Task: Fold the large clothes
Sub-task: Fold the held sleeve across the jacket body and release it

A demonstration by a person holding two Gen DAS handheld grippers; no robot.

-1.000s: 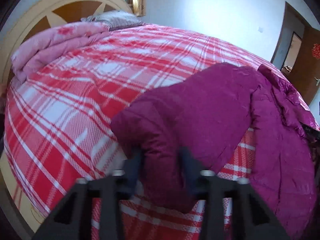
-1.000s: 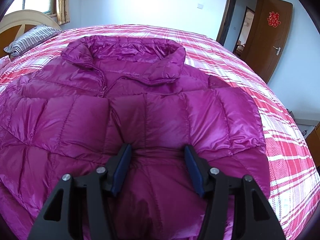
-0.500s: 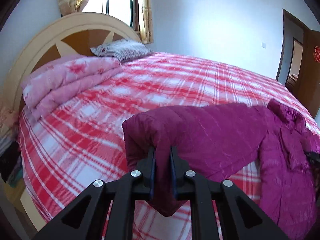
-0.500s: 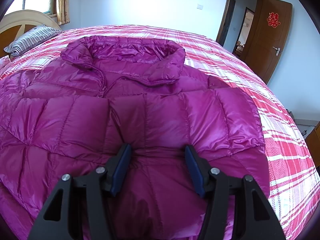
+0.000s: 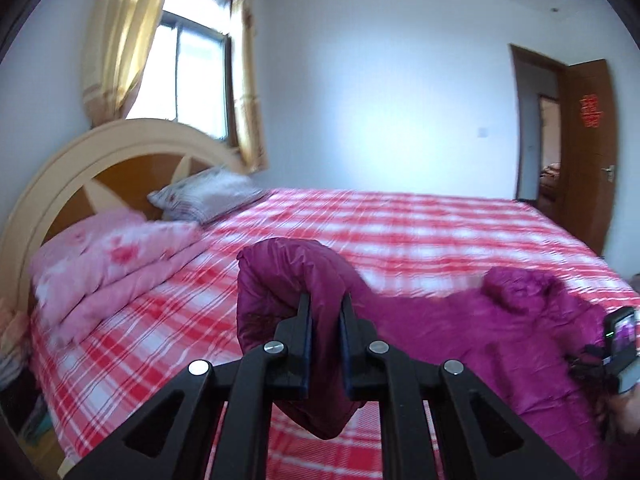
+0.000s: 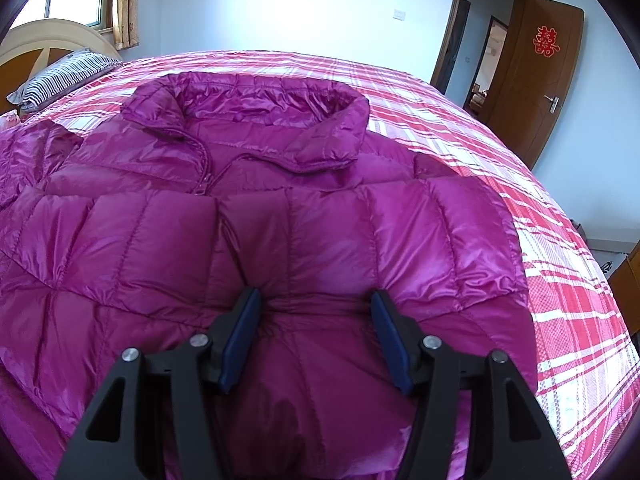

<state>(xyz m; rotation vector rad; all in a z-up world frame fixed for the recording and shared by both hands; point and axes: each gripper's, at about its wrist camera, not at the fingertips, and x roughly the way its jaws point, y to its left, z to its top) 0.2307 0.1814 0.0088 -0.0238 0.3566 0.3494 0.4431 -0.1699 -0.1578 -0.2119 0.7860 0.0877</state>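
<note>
The left gripper (image 5: 325, 316) is pinching a sleeve (image 5: 288, 280) off the bed (image 5: 400, 232). The right gripper (image 6: 316, 320) is pressing wide fingers on the coat (image 6: 280, 216). The folding is just starting.

One sign to read: the red paper-cut on the door

On the open brown door (image 6: 532, 80) you can see a red double-happiness character (image 6: 546, 41), the Chinese "囍", stuck high on the panel above the handle. In your left wrist view the same red mark (image 5: 591, 111) is too blurred to read. Nothing else carries readable text, labels or numbers.
</note>
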